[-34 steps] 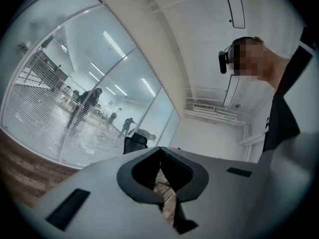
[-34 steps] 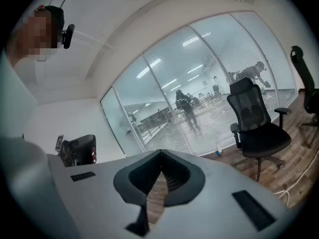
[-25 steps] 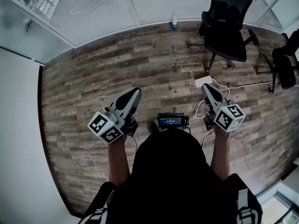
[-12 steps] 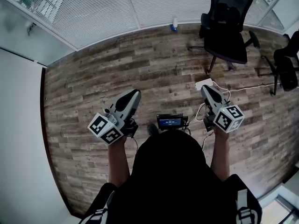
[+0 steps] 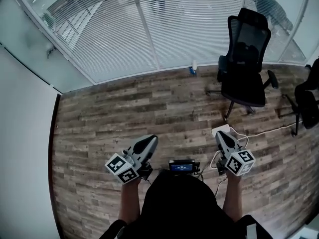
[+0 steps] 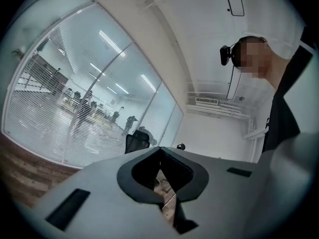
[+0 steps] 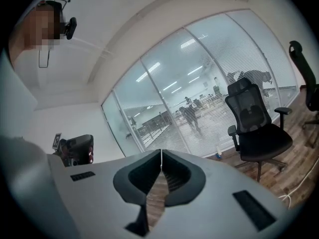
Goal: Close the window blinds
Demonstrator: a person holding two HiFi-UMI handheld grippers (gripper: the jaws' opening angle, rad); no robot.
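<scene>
Head view: a black mesh office chair (image 5: 246,63) stands on the wood-plank floor (image 5: 124,108). The window blinds (image 5: 149,29) hang behind the chair on a curved glass wall and run away to its left, lowered to the floor. A small bottle (image 5: 193,66) stands at the foot of the glass, just left of the chair. A white power strip (image 5: 221,130) lies on the near side of the chair's base. The right gripper (image 5: 220,135) hangs just over that strip, well apart from the blinds. The left gripper (image 5: 152,139) is well to the chair's left and equally far from the blinds.

Left gripper view: the left gripper (image 6: 160,151) has its jaws pressed together with nothing between them. The chair (image 6: 135,142) shows just above the tips, the blinds (image 6: 45,118) to its left.

Right gripper view: the right gripper (image 7: 161,153) also has its jaws pressed together and empty. The chair (image 7: 254,128) stands to the right of the tips. The blinds (image 7: 209,108) hang behind it, figures showing dimly through the slats, and the bottle (image 7: 218,154) is just left of the chair.
</scene>
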